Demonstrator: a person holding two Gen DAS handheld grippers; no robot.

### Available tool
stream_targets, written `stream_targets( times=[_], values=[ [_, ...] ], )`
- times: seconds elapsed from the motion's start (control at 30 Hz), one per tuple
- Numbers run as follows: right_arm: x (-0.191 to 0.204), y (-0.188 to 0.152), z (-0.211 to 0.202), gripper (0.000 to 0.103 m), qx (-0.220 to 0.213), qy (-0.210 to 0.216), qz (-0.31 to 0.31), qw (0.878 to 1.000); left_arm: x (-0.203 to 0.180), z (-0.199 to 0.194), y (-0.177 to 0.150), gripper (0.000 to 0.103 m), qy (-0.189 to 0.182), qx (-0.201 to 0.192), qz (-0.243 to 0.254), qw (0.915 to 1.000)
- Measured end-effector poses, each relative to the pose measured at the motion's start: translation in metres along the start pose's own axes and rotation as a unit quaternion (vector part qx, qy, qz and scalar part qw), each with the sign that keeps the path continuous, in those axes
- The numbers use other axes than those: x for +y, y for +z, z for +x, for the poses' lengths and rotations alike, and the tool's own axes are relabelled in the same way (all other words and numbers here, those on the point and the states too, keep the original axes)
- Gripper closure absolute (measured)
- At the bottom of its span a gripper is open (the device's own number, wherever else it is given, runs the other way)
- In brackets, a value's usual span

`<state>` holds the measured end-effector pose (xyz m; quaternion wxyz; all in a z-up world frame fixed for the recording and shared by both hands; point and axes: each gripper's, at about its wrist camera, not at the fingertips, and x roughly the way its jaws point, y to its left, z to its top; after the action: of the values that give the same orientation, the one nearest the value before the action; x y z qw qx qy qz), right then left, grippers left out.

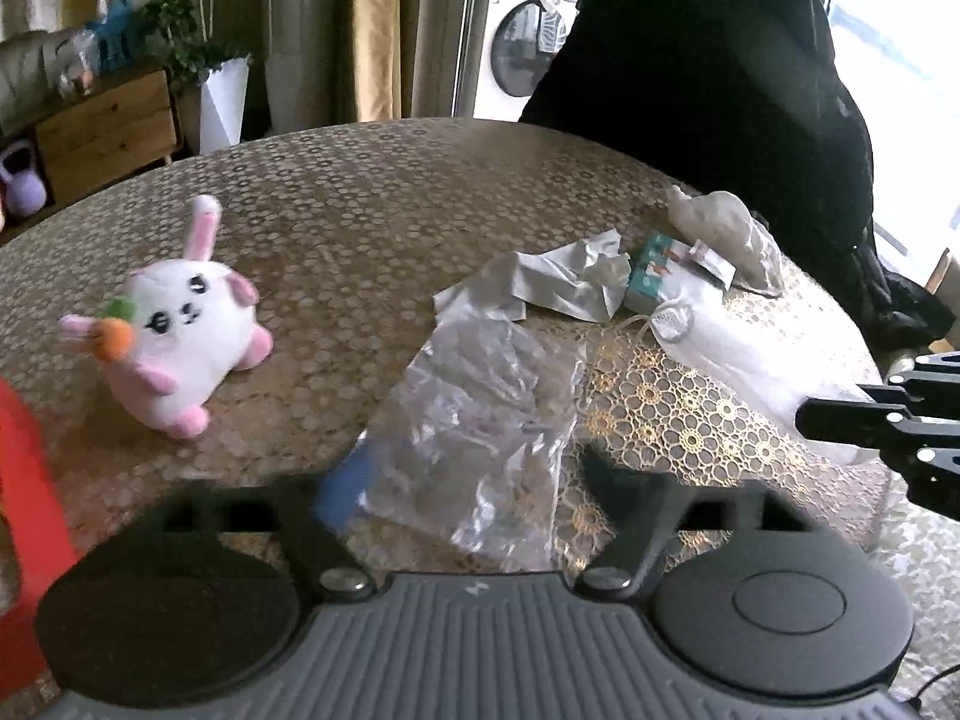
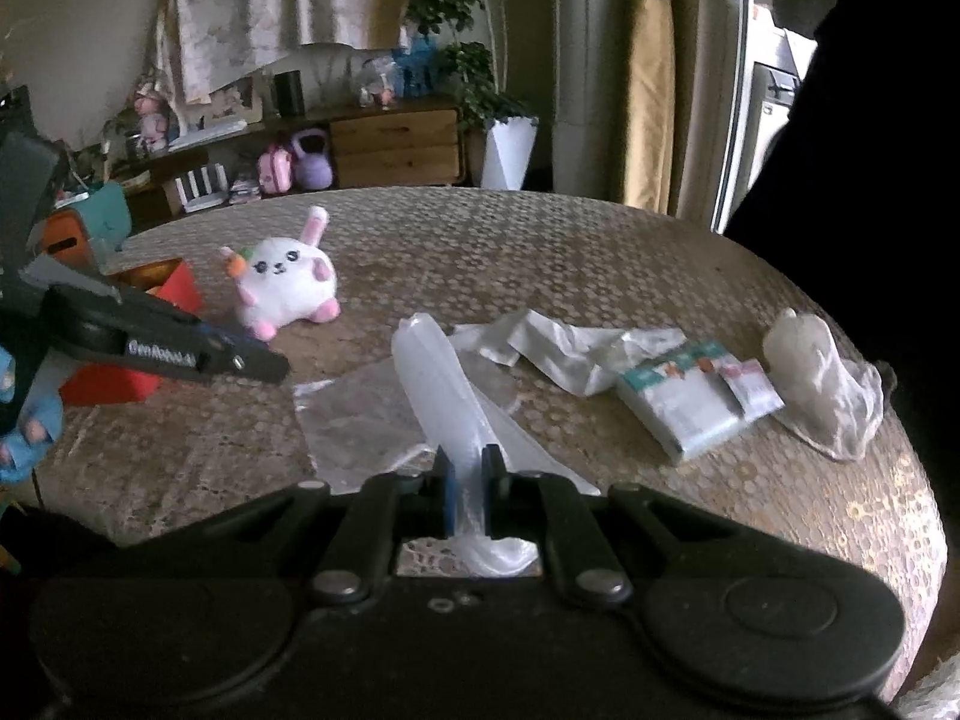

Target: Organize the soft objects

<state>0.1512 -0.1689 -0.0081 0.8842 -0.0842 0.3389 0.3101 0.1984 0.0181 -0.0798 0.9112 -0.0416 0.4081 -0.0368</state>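
Note:
A white plush bunny (image 1: 186,324) with a carrot sits on the round table (image 1: 372,204), left of the middle; it also shows in the right wrist view (image 2: 285,285). My left gripper (image 1: 474,480) is open around a clear plastic bag (image 1: 480,414) that lies between its fingers. My right gripper (image 2: 468,480) is shut on a white translucent soft piece (image 2: 438,384), which shows in the left wrist view (image 1: 750,354) too. The right gripper's fingers (image 1: 840,417) enter the left wrist view at the right edge.
A crumpled silver wrapper (image 2: 564,348), a tissue pack (image 2: 690,402) and a crumpled white bag (image 2: 822,378) lie on the table's right side. A red box (image 2: 150,336) stands at the left. A dark-clothed person (image 1: 720,78) stands behind the table.

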Motion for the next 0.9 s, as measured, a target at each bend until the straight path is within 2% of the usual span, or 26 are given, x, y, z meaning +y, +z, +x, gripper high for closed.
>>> stream_targets(
  times=[0.1, 0.2, 0.33, 0.5, 0.63, 0.73, 0.8, 0.9],
  values=[
    [-0.012, -0.005, 0.003, 0.095, 0.002, 0.002, 0.012, 1.000, -0.010, 0.020, 0.001, 0.017, -0.003, 0.004, 0.003, 1.0000],
    [-0.024, -0.009, 0.006, 0.095, 0.007, 0.002, 0.021, 1.000, -0.020, 0.047, -0.001, 0.016, 0.015, 0.013, 0.025, 0.9995],
    [-0.038, -0.015, 0.011, 0.095, 0.015, 0.002, 0.032, 0.999, -0.020, 0.074, -0.005, 0.016, 0.027, 0.027, 0.011, 0.9992],
    [-0.050, -0.020, 0.016, 0.095, 0.021, 0.004, 0.038, 0.999, -0.017, 0.093, -0.010, 0.017, 0.048, 0.039, 0.012, 0.9980],
    [-0.055, -0.021, 0.019, 0.095, 0.021, 0.007, 0.043, 0.999, -0.015, 0.093, -0.012, 0.017, 0.063, 0.031, 0.011, 0.9975],
    [-0.057, -0.021, 0.023, 0.095, 0.022, 0.007, 0.045, 0.999, -0.015, 0.091, -0.012, 0.037, 0.070, 0.019, 0.009, 0.9973],
    [-0.057, -0.022, 0.025, 0.095, 0.024, 0.009, 0.048, 0.999, -0.016, 0.090, -0.010, 0.061, 0.069, 0.016, 0.011, 0.9975],
    [-0.056, -0.022, 0.027, 0.095, 0.026, 0.010, 0.046, 0.999, -0.015, 0.087, -0.009, 0.081, 0.060, 0.015, 0.011, 0.9980]
  ],
)
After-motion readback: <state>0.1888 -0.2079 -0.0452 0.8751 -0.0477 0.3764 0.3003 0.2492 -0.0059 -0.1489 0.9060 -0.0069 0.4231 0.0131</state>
